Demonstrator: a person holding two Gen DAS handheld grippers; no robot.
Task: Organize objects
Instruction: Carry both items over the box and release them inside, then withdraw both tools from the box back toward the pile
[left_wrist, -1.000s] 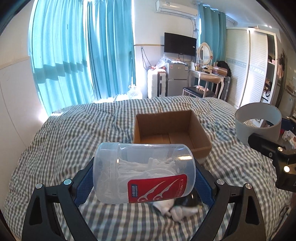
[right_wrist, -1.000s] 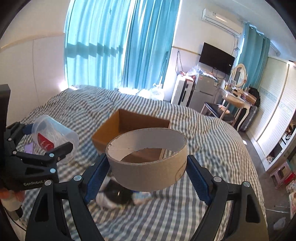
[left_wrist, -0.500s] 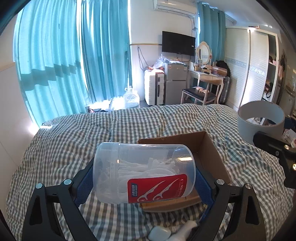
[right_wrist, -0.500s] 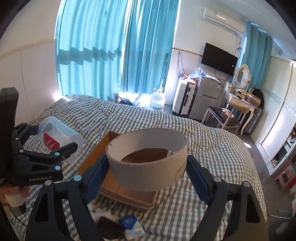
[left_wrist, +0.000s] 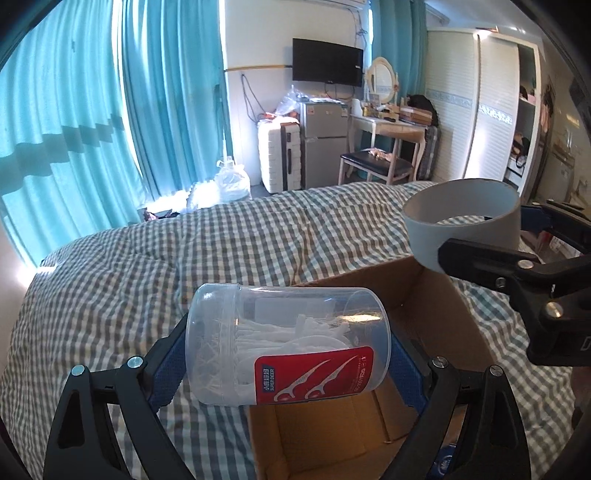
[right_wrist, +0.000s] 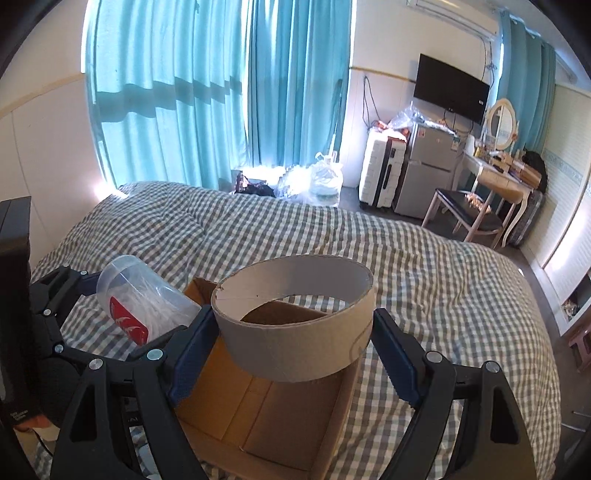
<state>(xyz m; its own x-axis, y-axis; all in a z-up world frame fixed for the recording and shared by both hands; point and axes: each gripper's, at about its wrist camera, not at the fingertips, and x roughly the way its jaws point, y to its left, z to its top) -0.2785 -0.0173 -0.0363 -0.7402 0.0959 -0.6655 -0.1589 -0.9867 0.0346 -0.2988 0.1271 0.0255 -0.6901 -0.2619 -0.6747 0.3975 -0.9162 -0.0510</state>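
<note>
My left gripper (left_wrist: 288, 354) is shut on a clear plastic jar of floss picks (left_wrist: 286, 341) with a red label, held on its side above the near left edge of an open cardboard box (left_wrist: 351, 435). My right gripper (right_wrist: 293, 339) is shut on a wide cardboard ring (right_wrist: 295, 332), which hangs over the same cardboard box (right_wrist: 280, 417). The ring (left_wrist: 461, 225) and right gripper show at the right of the left wrist view. In the right wrist view the jar (right_wrist: 142, 301) and left gripper sit at the left. The box's floor looks bare where visible.
The box rests on a bed with a grey checked cover (right_wrist: 424, 266). Small items lie by the box's near edge (left_wrist: 443, 461). Teal curtains (right_wrist: 184, 92), a suitcase, a small fridge (right_wrist: 424, 173), a dressing table and chair stand beyond the bed.
Both grippers have moved forward over the bed with their loads; the box has come from ahead of them to right beneath them. Both grips are unchanged.
</note>
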